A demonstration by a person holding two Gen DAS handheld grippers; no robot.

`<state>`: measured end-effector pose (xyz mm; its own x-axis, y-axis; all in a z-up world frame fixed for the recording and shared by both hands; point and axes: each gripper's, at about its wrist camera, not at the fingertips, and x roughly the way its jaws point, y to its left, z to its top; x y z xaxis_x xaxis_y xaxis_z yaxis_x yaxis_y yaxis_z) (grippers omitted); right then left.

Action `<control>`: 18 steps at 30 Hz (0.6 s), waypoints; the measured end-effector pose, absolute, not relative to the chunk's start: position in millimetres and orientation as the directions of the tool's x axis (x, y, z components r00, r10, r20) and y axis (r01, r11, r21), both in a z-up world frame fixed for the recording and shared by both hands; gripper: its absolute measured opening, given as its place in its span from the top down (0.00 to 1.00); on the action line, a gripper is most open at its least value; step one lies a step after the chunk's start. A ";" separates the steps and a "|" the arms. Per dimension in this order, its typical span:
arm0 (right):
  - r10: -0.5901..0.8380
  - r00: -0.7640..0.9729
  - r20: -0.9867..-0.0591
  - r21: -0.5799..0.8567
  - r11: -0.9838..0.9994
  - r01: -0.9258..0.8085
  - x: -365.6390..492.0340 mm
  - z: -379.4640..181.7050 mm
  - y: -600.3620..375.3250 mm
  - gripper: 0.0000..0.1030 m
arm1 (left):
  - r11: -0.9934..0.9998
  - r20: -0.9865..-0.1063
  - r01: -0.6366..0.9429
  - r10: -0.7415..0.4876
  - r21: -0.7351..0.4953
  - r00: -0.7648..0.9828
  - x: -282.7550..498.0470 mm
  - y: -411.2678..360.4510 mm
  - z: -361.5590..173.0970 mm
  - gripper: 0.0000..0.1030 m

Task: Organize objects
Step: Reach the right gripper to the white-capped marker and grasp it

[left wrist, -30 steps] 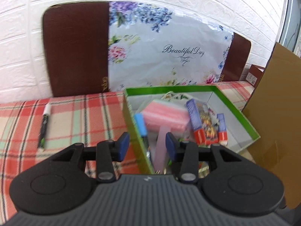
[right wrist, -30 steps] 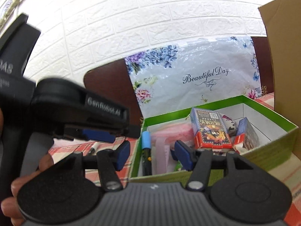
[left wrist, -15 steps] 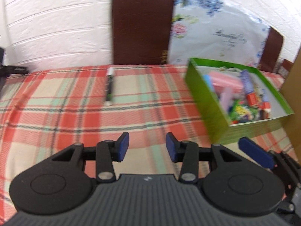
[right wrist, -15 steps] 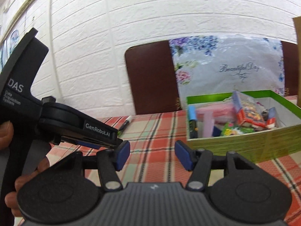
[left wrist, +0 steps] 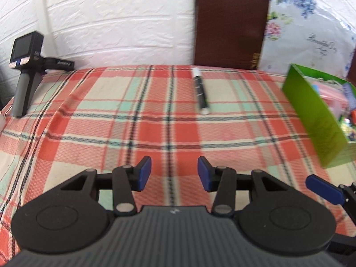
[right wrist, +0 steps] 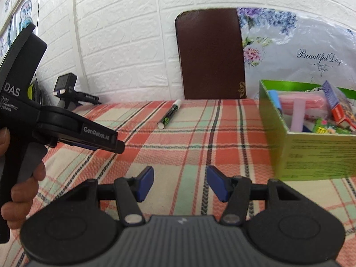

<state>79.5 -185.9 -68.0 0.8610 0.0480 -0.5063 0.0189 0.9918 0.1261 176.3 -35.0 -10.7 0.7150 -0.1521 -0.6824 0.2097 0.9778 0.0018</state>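
A black marker with a white cap [left wrist: 201, 93] lies alone on the plaid tablecloth [left wrist: 133, 115], far ahead of my left gripper [left wrist: 174, 174], which is open and empty. The marker also shows in the right wrist view [right wrist: 170, 114]. A green box [right wrist: 311, 153] at the right holds a pink pack, a blue marker, card boxes and sweets; it also shows in the left wrist view [left wrist: 316, 115]. My right gripper [right wrist: 180, 183] is open and empty, low over the cloth, left of the box. The left gripper's body [right wrist: 66, 129] shows at the left in the right wrist view.
A brown chair back [right wrist: 211, 53] and a floral bag [right wrist: 300, 51] stand behind the table against a white brick wall. A small black camera on a grey handle [left wrist: 25, 66] stands at the table's far left corner.
Both grippers have pulled back and swung left, away from the green box. The box has slid to the right in both views and the lone marker has come toward the centre.
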 end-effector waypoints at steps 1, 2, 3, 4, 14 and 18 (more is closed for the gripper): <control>0.052 0.855 -0.515 0.124 0.992 0.015 83.2 -70.4 -184.4 0.47 | 0.980 -0.685 0.201 -0.144 0.003 0.715 180.0 -31.1 -13.9 0.53; 0.054 0.850 -0.524 0.122 0.992 0.012 87.5 -72.2 -183.3 0.47 | 0.981 -0.686 0.192 -0.136 0.005 0.715 183.5 -27.4 -16.6 0.53; 0.057 0.845 -0.532 0.120 0.993 0.009 92.0 -74.0 -182.0 0.47 | 0.983 -0.687 0.183 -0.130 0.005 0.715 186.9 -23.3 -19.2 0.53; 0.059 0.839 -0.541 0.120 0.993 0.008 97.0 -75.8 -181.2 0.47 | 0.985 -0.687 0.175 -0.124 0.005 0.716 190.7 -19.2 -21.9 0.53; 0.074 0.822 -0.564 0.144 0.990 0.010 164.5 -79.9 -175.1 0.46 | 0.987 -0.523 0.159 -0.143 -0.015 0.840 198.5 25.9 -47.2 0.41; 0.072 0.844 -0.531 0.127 0.992 -0.005 200.0 -77.0 -166.7 0.46 | 0.984 -0.508 0.162 -0.178 -0.076 0.843 199.7 32.5 -46.8 0.41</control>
<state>200.0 -166.7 -77.0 0.8442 0.0718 -0.5311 -0.0047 0.9919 0.1268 199.7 32.5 -46.8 0.8430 -0.1777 -0.5078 0.1619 0.9839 -0.0756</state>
